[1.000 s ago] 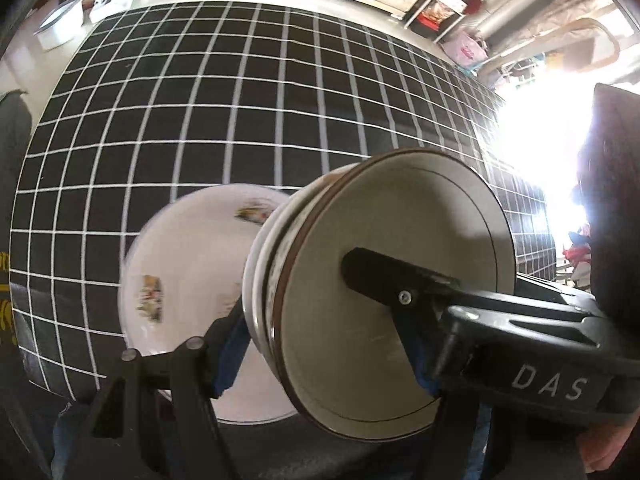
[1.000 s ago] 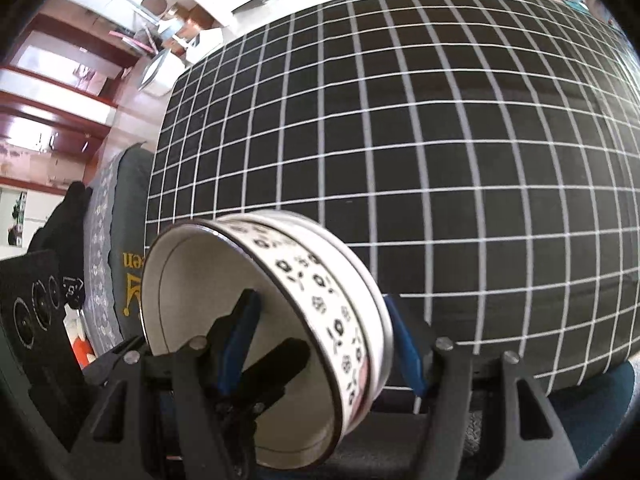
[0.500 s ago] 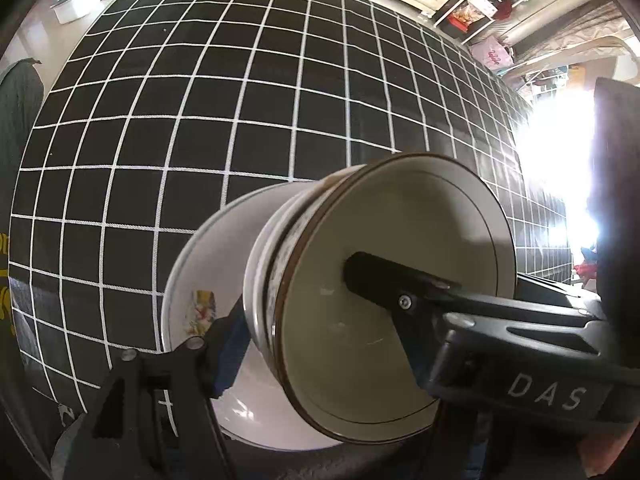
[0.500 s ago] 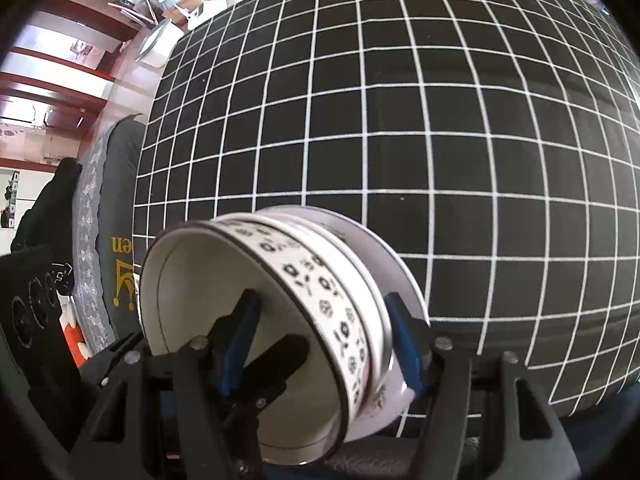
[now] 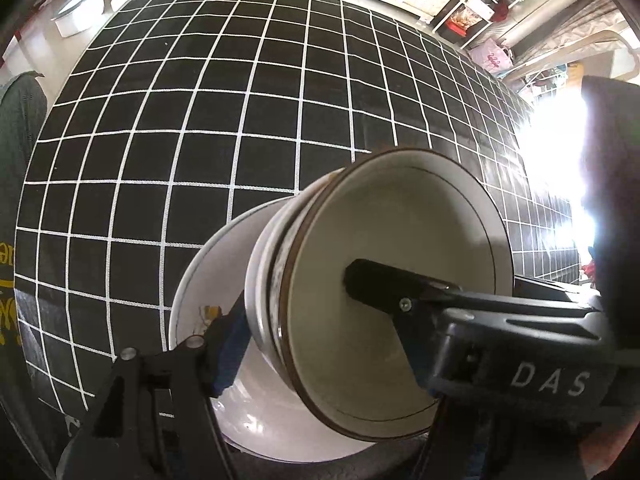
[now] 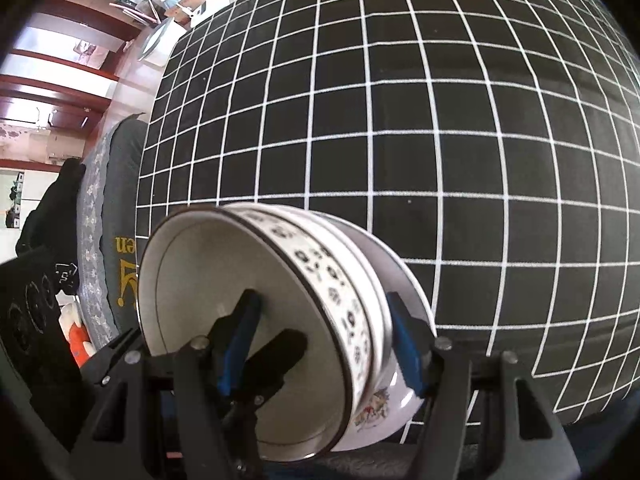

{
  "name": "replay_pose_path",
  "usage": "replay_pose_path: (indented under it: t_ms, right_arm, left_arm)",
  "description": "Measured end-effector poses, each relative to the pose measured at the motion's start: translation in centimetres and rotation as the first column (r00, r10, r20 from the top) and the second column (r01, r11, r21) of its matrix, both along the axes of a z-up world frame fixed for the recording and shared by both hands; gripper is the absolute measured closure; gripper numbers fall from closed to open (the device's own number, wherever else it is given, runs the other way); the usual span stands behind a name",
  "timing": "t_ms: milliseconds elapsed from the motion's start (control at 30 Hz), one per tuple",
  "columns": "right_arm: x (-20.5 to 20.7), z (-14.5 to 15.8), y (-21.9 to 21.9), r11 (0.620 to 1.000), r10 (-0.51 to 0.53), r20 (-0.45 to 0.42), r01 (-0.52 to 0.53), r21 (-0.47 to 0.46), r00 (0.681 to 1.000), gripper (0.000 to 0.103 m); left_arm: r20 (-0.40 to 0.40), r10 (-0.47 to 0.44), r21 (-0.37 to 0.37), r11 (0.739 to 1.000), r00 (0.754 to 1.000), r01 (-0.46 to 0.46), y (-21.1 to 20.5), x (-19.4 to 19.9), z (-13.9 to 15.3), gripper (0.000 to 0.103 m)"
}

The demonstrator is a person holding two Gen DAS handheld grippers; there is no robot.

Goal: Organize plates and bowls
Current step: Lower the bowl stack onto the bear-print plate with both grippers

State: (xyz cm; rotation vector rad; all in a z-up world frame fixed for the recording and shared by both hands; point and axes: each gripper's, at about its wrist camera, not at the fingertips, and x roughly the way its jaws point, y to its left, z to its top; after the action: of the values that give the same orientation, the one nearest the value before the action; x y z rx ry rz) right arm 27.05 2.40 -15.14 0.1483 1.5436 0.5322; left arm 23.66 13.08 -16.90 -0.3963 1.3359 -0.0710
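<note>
Both grippers are clamping the same stack of bowls (image 5: 396,292) from opposite sides, each with one finger inside the top bowl and the other against the stack's outer wall. The left gripper (image 5: 300,320) is gripping with its blue-padded finger (image 5: 228,344) pressed on the outside, and the right gripper (image 6: 324,344) is doing likewise, its blue pads (image 6: 404,340) bracketing the patterned wall (a band of small dark flowers runs around it). The stack is hanging tilted just over a wide white plate (image 5: 208,280) with floral decoration, which is lying on the black tablecloth (image 5: 200,100) with a white grid, near its close edge; whether the bowls are touching the plate cannot be told.
</note>
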Motion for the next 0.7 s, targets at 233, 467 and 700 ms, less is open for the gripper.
replay_pose_path:
  t_ms: [233,467,700]
  right_arm:
    - [0.1,0.4,-0.9,0.999,-0.006,0.015,0.006,0.038,1.0,0.036]
    - [-0.2,2.4,-1.4,0.999,-0.003,0.083,-0.001,0.047,0.997,0.036]
    - [-1.4,3.8,-3.1,0.998,-0.028,0.108,0.021,0.066,0.994,0.036]
  left_arm:
    - [0.004,0.048,0.012,0.999,0.999,-0.048,0.3,-0.2,0.2,0.037]
    - [0.047,0.069,0.038,0.997,0.996,-0.071,0.8,-1.2,2.4,0.037]
    - [0.103,0.091,0.061,0.993,0.99,-0.098,0.6,-3.6,5.1,0.037]
